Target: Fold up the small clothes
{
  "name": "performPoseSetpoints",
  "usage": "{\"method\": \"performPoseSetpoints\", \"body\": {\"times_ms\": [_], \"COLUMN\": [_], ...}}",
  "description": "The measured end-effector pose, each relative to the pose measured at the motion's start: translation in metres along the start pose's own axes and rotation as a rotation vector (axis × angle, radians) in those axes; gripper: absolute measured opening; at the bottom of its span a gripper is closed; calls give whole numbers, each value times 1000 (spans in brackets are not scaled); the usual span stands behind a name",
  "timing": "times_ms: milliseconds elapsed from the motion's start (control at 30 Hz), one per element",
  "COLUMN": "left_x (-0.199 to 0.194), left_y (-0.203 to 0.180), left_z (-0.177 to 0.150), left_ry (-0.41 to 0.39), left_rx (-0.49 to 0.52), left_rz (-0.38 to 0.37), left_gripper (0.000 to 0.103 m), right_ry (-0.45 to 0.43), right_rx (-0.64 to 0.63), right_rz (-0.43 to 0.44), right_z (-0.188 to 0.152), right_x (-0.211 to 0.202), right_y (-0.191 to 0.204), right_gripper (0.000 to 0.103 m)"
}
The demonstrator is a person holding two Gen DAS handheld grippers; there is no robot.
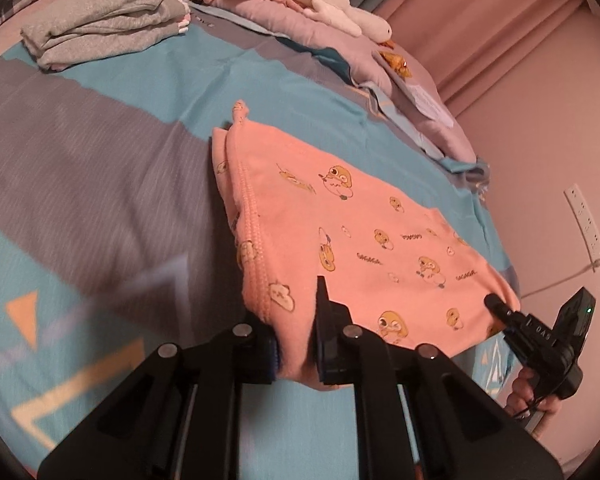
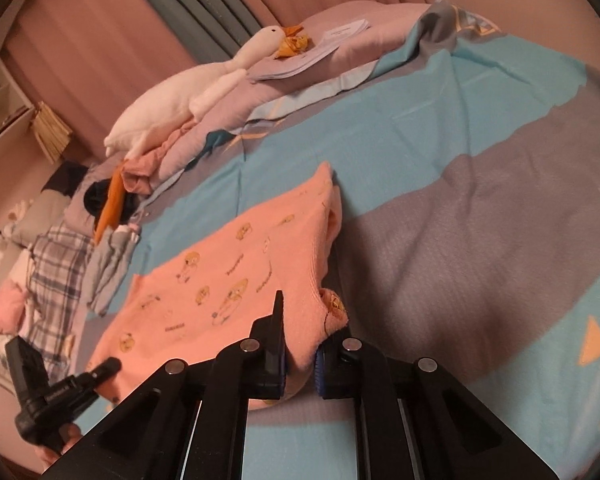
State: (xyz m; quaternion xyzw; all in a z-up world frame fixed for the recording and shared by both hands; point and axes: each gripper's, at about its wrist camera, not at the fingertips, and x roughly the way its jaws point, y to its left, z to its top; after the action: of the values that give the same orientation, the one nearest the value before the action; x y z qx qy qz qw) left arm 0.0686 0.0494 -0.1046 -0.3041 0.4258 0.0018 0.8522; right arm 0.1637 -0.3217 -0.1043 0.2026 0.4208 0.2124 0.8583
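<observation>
A small pink garment (image 1: 352, 216) printed with yellow cartoon figures lies on the blue and grey bed sheet (image 1: 100, 184), its near edge raised. My left gripper (image 1: 296, 344) is shut on the near left corner of that garment, pink cloth bunched between its pads. My right gripper (image 2: 300, 364) is shut on the near right corner of the pink garment (image 2: 228, 280). From the left wrist view the right gripper (image 1: 496, 304) shows at the lower right, its tip at the cloth's edge. In the right wrist view the left gripper (image 2: 104, 368) appears at the lower left.
Folded grey clothes (image 1: 104, 28) are stacked at the far left of the bed. A white plush goose (image 2: 188, 92) lies on a pillow beside loose pink cloth (image 2: 140, 172) and papers (image 2: 324, 48). A plaid item (image 2: 56, 272) lies at the left. A wall socket strip (image 1: 586, 224) is on the right.
</observation>
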Motion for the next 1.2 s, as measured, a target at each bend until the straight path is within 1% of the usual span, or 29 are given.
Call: {"method": "performPoseSetpoints", "body": {"times_ms": [200,333,400,533,667,767,833,867,933,967,1000,1067,1133,1200], "left_x": [-6,2,9,17,20,17,11,5,-8,-14,-23,-31,-37,-36], "left_y": [-5,-1,3,7,8,7,5,4,2,1,0,-1,-8,-20], "left_z": [-24,-33,-36,-41,-44,-42,-41,-40,-36,-34,-31,-26,-21,-20], "left_ry": [31,63,85,105,108,118,114,100,57,36,11,-12,-30,-30], "left_rx": [24,32,27,39,39,41,54,64,84,87,86,79,83,115], "left_rz": [48,81,98,134,140,147,165,177,198,202,198,181,145,110], "left_gripper": [13,14,15,21,24,29,38,41,51,53,55,55,55,53], "right_ry": [8,22,43,76,105,115,112,110,108,105,101,94,92,108], "right_rx": [-23,-12,-5,-1,12,-2,-3,-1,6,9,10,10,25,41], "right_rz": [-26,-49,-75,-115,-133,-166,-187,-186,-189,-196,-210,-236,-232,-206], "right_z": [-12,-19,-22,-28,-32,-34,-35,-35,-36,-36,-37,-38,-41,-45], "right_x": [-10,-9,-3,8,15,18,17,15,11,8,5,0,-5,-6], "right_y": [3,-3,-7,-13,-19,-20,-20,-21,-23,-24,-25,-27,-30,-33], "right_gripper": [11,11,11,11,11,11,11,11,11,18,22,38,40,40]}}
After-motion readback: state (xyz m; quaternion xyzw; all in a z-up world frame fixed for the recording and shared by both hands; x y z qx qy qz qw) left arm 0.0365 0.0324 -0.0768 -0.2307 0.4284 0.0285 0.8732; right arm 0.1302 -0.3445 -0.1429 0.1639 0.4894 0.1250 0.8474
